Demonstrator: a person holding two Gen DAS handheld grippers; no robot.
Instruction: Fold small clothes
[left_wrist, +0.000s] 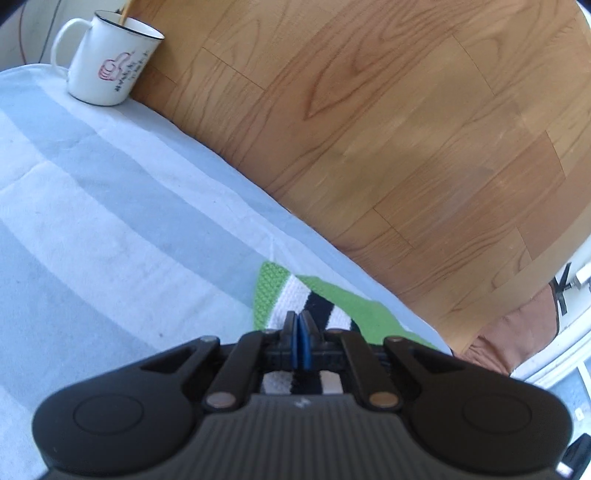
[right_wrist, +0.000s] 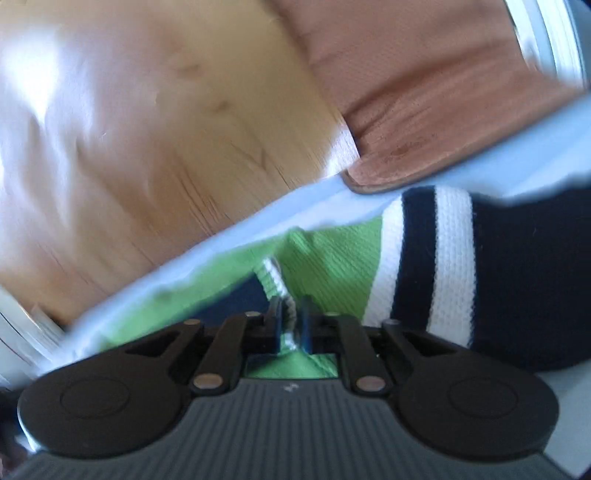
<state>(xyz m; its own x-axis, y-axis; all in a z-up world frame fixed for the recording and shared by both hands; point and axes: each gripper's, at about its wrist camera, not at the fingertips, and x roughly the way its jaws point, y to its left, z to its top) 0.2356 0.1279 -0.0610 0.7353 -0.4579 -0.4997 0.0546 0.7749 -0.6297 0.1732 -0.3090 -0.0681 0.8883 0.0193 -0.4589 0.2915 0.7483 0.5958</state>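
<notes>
A knitted garment in green with white and navy stripes lies at the near edge of a table covered by a pale blue and white striped cloth. My left gripper is shut, its blue pads together and its tips pinched into the striped part of the garment. In the blurred right wrist view the same garment spreads out green, with a navy and white sleeve at the right. My right gripper stands slightly open with a raised striped hem between its fingers, and a thin dark gap shows beside the hem.
A white enamel mug with a thumbs-up print stands at the far left corner of the cloth. The table edge runs diagonally, with wooden floor beyond it. A brown cushion sits just past the edge near the garment.
</notes>
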